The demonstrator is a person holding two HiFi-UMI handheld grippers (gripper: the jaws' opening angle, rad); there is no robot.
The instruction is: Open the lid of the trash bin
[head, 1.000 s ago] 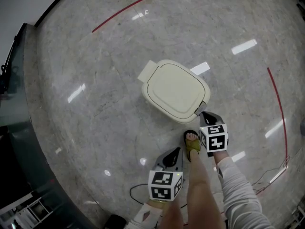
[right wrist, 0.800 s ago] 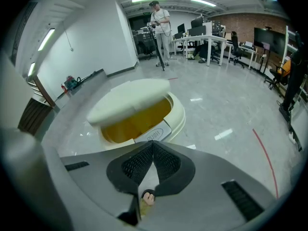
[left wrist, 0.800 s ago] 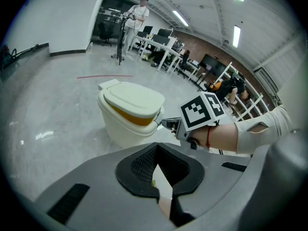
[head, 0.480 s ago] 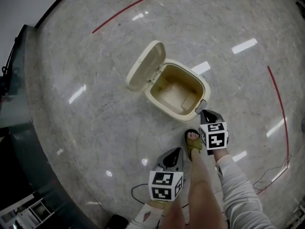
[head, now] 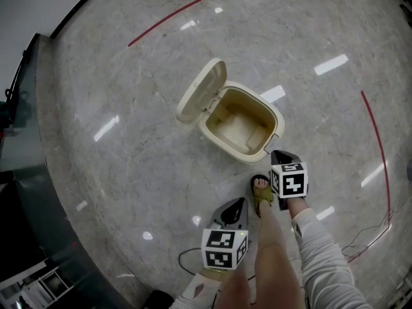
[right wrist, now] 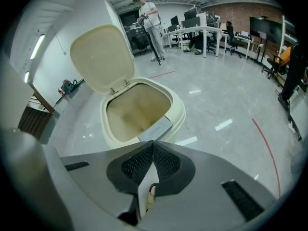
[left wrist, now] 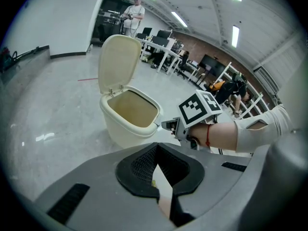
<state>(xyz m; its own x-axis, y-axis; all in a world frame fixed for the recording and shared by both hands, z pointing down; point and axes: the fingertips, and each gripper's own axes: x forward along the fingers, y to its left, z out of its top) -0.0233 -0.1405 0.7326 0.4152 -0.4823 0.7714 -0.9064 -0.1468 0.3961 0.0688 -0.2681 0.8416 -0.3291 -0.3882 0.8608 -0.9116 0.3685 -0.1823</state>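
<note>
1. Trash bin [head: 248, 152]: standing on the polished floor [head: 129, 147], directly ahead of the right gripper [head: 277, 154] and further off, ahead and to the right of the left gripper [head: 238, 205]. It is showing a bare interior.
2. Lid [head: 201, 90]: standing raised on the hinge at the bin's far side from both grippers. The opening appears done.
3. Push button [right wrist: 155, 129]: sitting on the bin's near rim, just in front of the right gripper's tips; whether they are touching it cannot be told.
4. Right gripper: clenched, jaws meeting at the tips, carrying nothing.
5. Left gripper: clenched likewise, empty, hanging back near the person's sandalled foot [head: 260, 195].
6. Hazards, as judged:
   - The bin is looking light and the floor slick, so a forward nudge from the right gripper could be sending it sliding or tipping.
   - A jolt to the rim could be dropping the upright lid shut again.
   - The foot is lying close between both grippers, so a careless swing could strike it.
</note>
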